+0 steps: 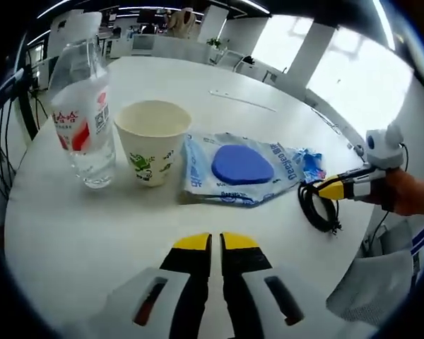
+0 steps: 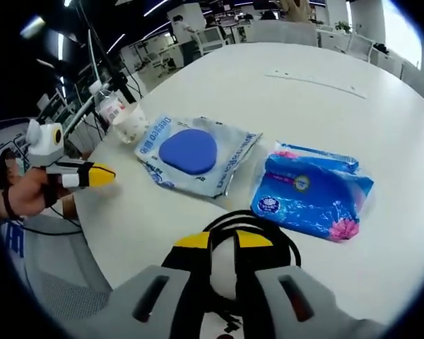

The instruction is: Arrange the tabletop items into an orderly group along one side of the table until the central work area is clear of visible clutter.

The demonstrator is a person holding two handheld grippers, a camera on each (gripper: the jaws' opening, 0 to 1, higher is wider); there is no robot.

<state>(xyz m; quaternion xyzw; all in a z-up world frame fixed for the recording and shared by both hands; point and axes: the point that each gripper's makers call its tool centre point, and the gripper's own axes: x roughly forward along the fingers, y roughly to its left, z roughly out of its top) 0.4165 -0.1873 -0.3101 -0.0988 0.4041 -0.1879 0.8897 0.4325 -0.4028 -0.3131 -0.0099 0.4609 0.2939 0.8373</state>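
Jaws of the left gripper [image 1: 216, 242] sit pressed together, yellow tips nearly touching, nothing between them, above bare white table [image 1: 71, 233]. Ahead of it stands a clear plastic water bottle [image 1: 82, 106], upright, red-and-white label, what looks like a little water low in the bottle. Just beside it, a paper cup [image 1: 152, 151] with green print, upright, mouth open; inside looks pale, contents cannot be told. Next along lies a flat clear bag [image 1: 240, 169] with blue lettering, holding a round blue pad [image 1: 242, 165]. Beyond that, at the table edge, the right gripper [image 1: 332, 189] shows in a person's hand, its yellow tips over a coiled black cable [image 1: 316, 206]. Right gripper view: own jaws [image 2: 223, 241] clamped on the cable [image 2: 286, 247], whose loops arc around both tips. Just past the loops lies a blue tissue pack [image 2: 312, 192] with pink flowers, sealed, flat. The bag with blue pad [image 2: 189, 151] lies left of it, apart; cup [image 2: 131, 124] and bottle [image 2: 110, 108] stand at the far edge. The left gripper [image 2: 99, 175] shows off the table rim.
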